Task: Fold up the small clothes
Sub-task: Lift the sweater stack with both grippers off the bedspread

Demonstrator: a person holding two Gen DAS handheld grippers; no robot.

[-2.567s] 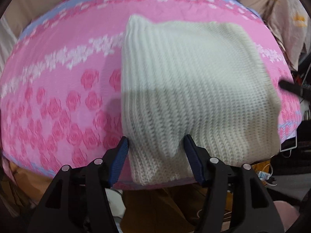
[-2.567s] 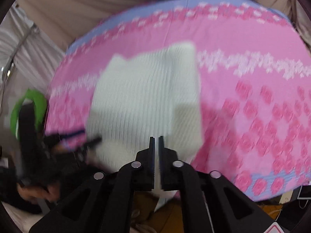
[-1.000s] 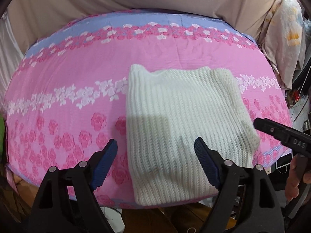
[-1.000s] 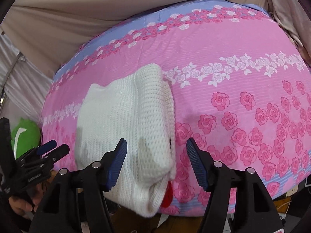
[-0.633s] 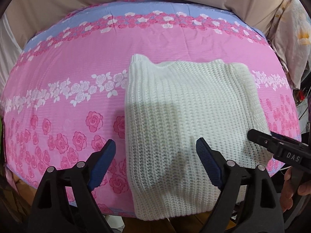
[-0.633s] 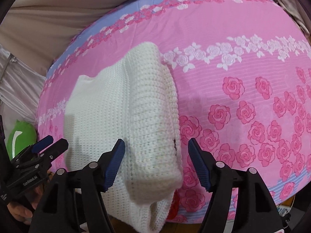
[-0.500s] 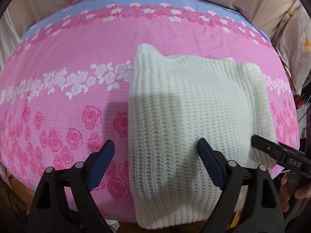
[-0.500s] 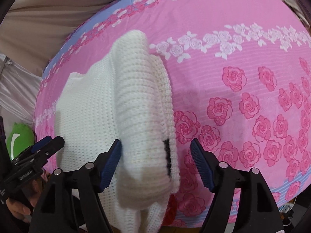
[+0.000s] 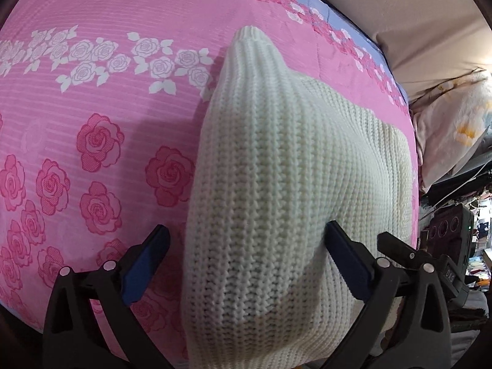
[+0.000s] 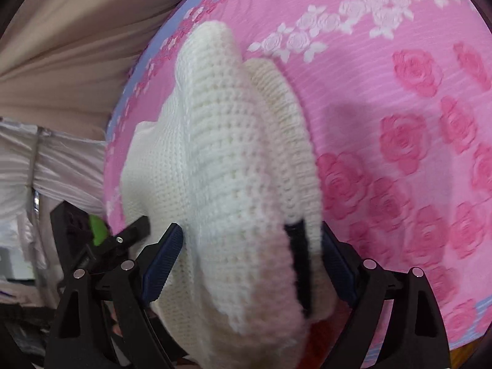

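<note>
Clothes: one folded cream knit sweater [image 9: 276, 190] lies at the near edge of the pink rose-print bedspread [image 9: 92, 98].
Left gripper [image 9: 246, 264]: jaws spread wide, just been opening, straddling the sweater's near end, not clamped.
Right gripper [image 10: 249, 264]: likewise wide, just been opening, sweater's thick fold between the pads.
Grippers counted: two.
</note>
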